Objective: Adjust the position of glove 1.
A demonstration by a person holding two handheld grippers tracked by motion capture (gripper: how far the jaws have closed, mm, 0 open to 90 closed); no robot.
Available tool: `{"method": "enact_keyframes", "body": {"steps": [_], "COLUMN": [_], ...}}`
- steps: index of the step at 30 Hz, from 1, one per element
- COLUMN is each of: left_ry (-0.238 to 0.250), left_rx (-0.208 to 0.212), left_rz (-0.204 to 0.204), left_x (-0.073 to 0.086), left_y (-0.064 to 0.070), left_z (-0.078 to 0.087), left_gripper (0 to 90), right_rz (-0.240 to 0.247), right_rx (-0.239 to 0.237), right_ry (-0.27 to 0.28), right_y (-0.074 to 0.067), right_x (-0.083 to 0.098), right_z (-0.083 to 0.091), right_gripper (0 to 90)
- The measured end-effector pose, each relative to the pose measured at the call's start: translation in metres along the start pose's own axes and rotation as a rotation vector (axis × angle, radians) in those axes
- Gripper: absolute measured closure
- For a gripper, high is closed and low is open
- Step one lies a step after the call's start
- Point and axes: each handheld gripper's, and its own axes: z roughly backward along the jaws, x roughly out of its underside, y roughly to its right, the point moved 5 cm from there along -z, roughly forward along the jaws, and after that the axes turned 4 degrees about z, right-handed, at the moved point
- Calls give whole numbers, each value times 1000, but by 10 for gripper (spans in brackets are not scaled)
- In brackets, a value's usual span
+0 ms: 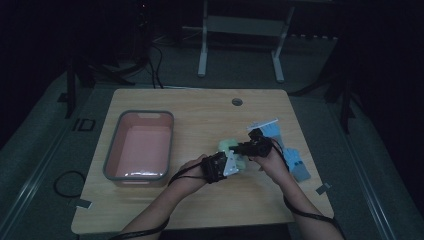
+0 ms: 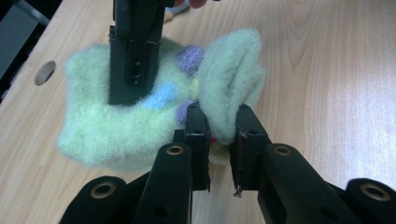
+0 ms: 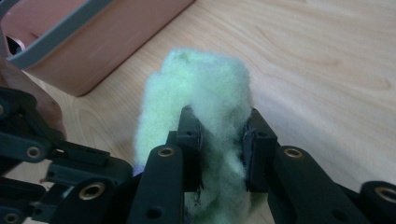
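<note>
High view: your two grippers meet over the middle of the wooden table [image 1: 200,200], the left gripper [image 1: 231,161] and the right gripper [image 1: 240,148] both clamped on a fuzzy pale green sock [image 1: 229,146] held between them, just right of the pink bin [image 1: 142,150] with its grey rim. Blue socks [image 1: 295,162] lie on the table just beyond your right hand [image 1: 272,161]. In the left gripper view, your jaws are drawn in tight on a folded edge of the green sock [image 2: 140,116], whose purple and blue dots show, while the other gripper's jaw presses into the fabric farther along. In the right gripper view, your jaws pinch a thick bunch of the same sock [image 3: 205,107], narrowed but kept apart by the fluff, with the pink bin [image 3: 93,51] behind.
</note>
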Motion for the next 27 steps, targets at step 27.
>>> {"method": "enact_keyframes", "body": {"steps": [27], "left_ry": [-38], "left_rx": [-109], "left_rz": [-18], "left_x": [15], "left_y": [-39], "left_z": [64], "left_gripper": [794], "right_rz": [72], "right_rx": [-34], "right_ry": [38], "right_y": [-41], "right_x": [-71], "right_z": [-15], "right_gripper": [728]}}
